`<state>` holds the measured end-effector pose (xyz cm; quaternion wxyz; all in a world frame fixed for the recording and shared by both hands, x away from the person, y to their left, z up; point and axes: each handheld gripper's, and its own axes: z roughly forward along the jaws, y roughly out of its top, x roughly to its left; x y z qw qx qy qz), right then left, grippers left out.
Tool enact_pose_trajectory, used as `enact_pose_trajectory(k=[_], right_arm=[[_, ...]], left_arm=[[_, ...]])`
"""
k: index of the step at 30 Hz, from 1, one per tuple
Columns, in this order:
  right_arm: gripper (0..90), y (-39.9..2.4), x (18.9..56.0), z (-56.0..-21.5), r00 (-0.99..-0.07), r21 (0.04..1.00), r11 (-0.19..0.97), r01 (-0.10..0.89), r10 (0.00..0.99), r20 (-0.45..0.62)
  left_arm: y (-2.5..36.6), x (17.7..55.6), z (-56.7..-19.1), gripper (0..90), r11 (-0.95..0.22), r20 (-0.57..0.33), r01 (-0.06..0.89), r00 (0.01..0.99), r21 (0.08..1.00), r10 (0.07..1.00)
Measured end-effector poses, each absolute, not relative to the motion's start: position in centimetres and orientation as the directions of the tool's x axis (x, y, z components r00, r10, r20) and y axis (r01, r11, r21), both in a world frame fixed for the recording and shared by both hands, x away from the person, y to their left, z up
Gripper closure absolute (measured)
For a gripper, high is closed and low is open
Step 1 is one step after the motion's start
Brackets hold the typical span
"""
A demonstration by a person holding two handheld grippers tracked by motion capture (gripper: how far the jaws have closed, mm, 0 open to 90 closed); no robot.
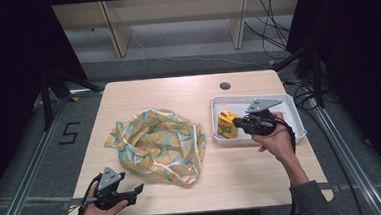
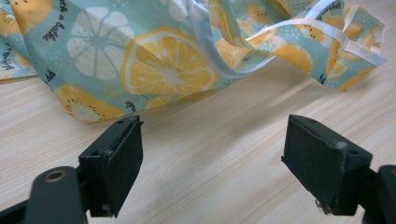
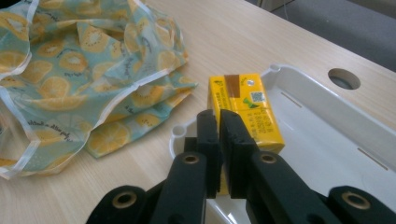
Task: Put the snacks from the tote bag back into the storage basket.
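Note:
A crumpled cloth bag (image 1: 155, 144) printed with orange slices on pale blue lies at the table's middle left. A yellow carton (image 1: 226, 124) lies in the left end of a white tray (image 1: 288, 101). My right gripper (image 1: 237, 122) hovers over the tray just right of the carton. In the right gripper view its jaws (image 3: 218, 126) are shut, pads together with nothing seen between them, and the carton (image 3: 247, 102) lies just beyond the tips. My left gripper (image 1: 136, 190) rests near the front edge, open (image 2: 212, 158), with bare table between its jaws and the bag (image 2: 154, 70) a little ahead.
The light wooden table (image 1: 262, 173) has a round cable hole (image 1: 224, 85) behind the tray. The tray's right part (image 3: 327, 135) holds nothing. Shelving legs and cables stand on the floor beyond the table.

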<state>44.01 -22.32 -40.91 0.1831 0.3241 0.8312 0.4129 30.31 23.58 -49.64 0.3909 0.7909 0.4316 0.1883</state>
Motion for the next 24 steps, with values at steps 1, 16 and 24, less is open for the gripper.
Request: enact_pose_trajectory(k=[1,16,24], right_arm=[[90.0,-22.2,44.0,-41.0,-0.726,0.798,0.458,0.392,0.687,-0.038],[90.0,-21.3,44.3,-43.3,-0.74,0.732,0.529,0.429,0.67,-0.051],[90.0,-21.6,44.8,-44.3,-0.73,0.717,0.535,0.448,0.682,-0.052]], left_arm=[[23.6,30.3,-49.7,19.4,-0.32,-0.043,0.541,0.554,0.778,0.831],[23.3,30.3,-49.8,19.4,-0.296,-0.058,0.536,0.547,0.791,0.835],[23.2,30.3,-49.9,19.4,-0.282,-0.068,0.538,0.54,0.795,0.839]])
